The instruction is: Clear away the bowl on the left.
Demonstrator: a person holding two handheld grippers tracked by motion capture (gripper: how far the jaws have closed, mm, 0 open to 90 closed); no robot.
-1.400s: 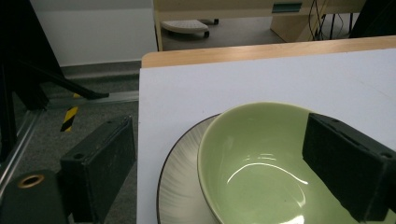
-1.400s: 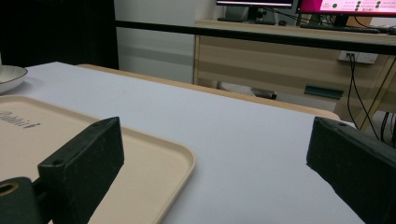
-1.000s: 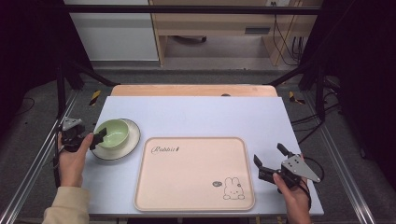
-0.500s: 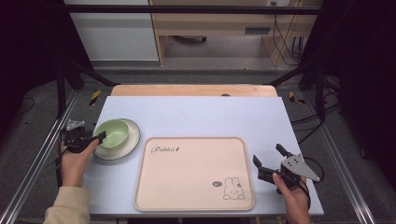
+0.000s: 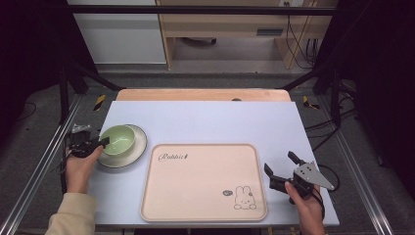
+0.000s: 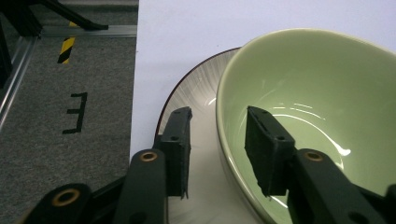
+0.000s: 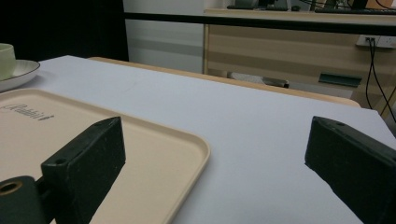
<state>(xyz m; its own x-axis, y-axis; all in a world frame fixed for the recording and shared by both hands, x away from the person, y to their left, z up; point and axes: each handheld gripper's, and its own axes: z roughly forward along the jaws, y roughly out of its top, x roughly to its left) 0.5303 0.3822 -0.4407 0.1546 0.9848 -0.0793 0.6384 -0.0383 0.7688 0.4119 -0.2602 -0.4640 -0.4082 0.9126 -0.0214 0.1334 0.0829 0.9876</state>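
Observation:
A pale green bowl (image 5: 118,138) stands on a grey-white plate (image 5: 140,146) at the table's left. My left gripper (image 5: 103,142) is at the bowl's left side, open. In the left gripper view the gripper (image 6: 217,126) straddles the rim of the bowl (image 6: 317,93): one jaw is inside, the other outside above the plate (image 6: 196,93), with gaps on both sides. My right gripper (image 5: 279,162) is held just right of a beige rabbit-print tray (image 5: 195,186), wide open and empty. Between the jaws of this gripper (image 7: 215,135) I see the tray corner (image 7: 140,154).
The light blue table top (image 5: 210,122) has a wooden strip along its far edge. Metal frame rails run down both sides, and a wooden cabinet stands beyond the table. A cable trails from the right gripper over the table's right edge.
My left gripper has shifted slightly right, toward the bowl, so its jaws now sit across the rim. The right gripper has hardly moved.

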